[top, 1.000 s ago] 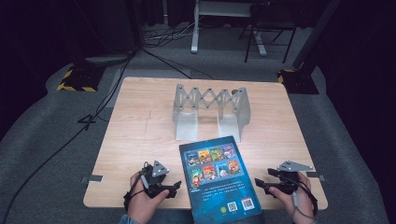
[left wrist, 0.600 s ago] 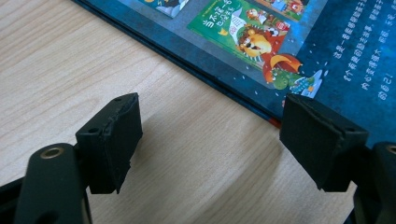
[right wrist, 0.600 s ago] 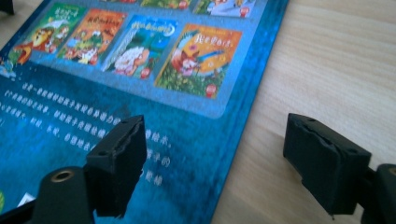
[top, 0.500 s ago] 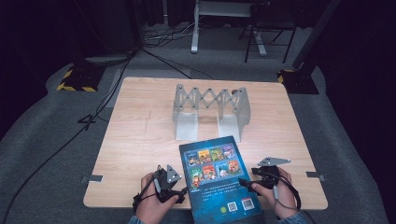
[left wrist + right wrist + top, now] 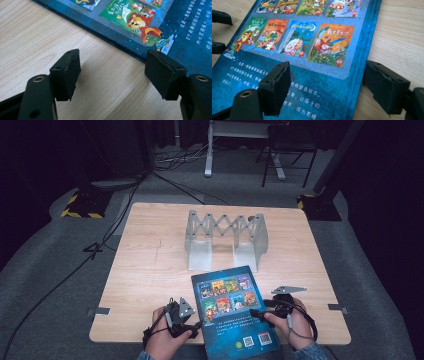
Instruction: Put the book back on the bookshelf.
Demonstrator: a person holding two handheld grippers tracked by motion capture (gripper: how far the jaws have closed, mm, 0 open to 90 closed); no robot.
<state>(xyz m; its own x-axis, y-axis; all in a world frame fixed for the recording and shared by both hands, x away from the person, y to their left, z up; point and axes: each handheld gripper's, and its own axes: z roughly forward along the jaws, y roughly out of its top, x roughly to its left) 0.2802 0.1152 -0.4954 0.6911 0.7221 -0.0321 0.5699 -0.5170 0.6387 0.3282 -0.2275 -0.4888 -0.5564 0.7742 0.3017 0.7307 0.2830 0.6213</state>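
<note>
— On the bench [image 5: 150,270], where's the book [image 5: 235,320]?
— Flat at the near edge, back cover up, before the grey rack [image 5: 225,237].
— And the jaws?
— Left gripper [image 5: 192,326] and right gripper [image 5: 256,312] both gape wide at its side edges, holding nothing.

Both hands come in at the near edge of the table, one on each side of the book [image 5: 232,312]. The left gripper [image 5: 192,326] sits low at the book's left edge, its jaws wide apart — one by the edge. The right gripper [image 5: 256,312] reaches over the book's right edge, jaws wide apart too — one above the cover.
</note>
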